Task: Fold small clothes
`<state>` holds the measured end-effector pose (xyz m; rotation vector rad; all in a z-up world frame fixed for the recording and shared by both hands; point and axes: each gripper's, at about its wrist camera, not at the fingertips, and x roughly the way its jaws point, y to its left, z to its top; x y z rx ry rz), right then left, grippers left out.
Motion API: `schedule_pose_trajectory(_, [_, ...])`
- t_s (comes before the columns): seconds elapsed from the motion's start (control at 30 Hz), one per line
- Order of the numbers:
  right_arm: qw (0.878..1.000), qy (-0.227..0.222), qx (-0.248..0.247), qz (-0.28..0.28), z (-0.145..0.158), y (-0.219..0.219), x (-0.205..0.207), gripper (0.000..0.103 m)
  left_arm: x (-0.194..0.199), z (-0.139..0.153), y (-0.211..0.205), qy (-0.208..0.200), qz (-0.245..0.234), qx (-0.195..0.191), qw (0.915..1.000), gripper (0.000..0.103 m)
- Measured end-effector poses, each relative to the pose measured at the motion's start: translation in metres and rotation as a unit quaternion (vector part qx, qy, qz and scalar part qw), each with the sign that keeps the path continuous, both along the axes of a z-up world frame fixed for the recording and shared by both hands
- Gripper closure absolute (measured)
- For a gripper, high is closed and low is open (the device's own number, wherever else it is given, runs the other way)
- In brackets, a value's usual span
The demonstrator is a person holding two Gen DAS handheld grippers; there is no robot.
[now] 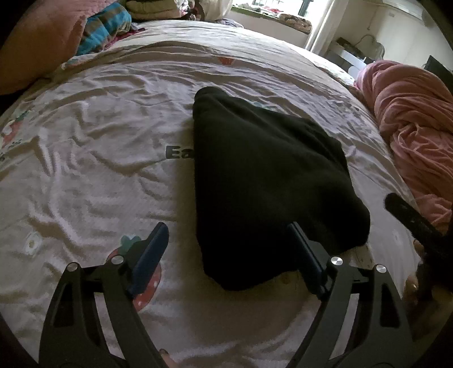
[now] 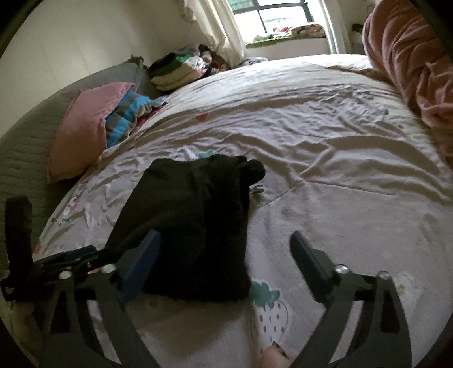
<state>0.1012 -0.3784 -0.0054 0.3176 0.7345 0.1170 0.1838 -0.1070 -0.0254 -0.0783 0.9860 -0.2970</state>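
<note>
I had both sets of tongs released. The left gripper [image 1: 228, 242] stood with its jaws wide, the near corner of the black garment [image 1: 254, 175] lying between them, and I could not see the pads pressing on it. The right gripper [image 2: 225, 249] gaped wide too, with nothing between its jaws but bare duvet cover [image 2: 325, 181]; the garment's right edge lay just beside its left finger.

The black garment lay as a folded bundle near the front edge of the bed, roughly in the middle of the cover, wider at my end and narrowing to a rounded lump at the far end. I judged the fold was largely made and the step in hand was tidying it. To do that well I would have closed on the near corners only, taking every layer at once, kept the cloth low, and smoothed away from me so the far lump flattened instead of bunching. The knit looked thick and soft, so a shallow bite might have slipped off.

The cover was pale, badly wrinkled and printed with strawberries. Farther off, a pink blanket [image 1: 413, 136] was heaped along the right edge, a pink pillow [image 2: 82, 127] and a striped blue cloth [image 2: 127, 116] lay at the left edge, and a stack of folded clothes [image 2: 175, 70] sat at the far corner beneath the window [image 2: 271, 17].
</note>
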Motion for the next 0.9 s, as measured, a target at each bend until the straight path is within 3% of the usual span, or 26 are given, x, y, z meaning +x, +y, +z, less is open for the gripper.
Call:
schedule_pose_trajectory(0.17, [1.0, -0.018, -0.002, -0.002, 0.011, 0.001, -0.021, 0.005, -0.016, 0.008, 0.005, -0.014, -0.001, -0.003, 0.9999, 0.01])
schedule_pose_trajectory(0.63, [0.996, -0.064, -0.063, 0.007, 0.037, 0.04, -0.078, 0.005, -0.067, 0.038, 0.031, -0.073, 0.008, -0.009, 0.9972, 0.01])
schedule_pose_trajectory(0.9, [0.987, -0.107, -0.117, -0.001, 0.043, 0.066, -0.105, 0.005, -0.096, 0.044, 0.053, -0.099, 0.019, -0.003, 0.9949, 0.01])
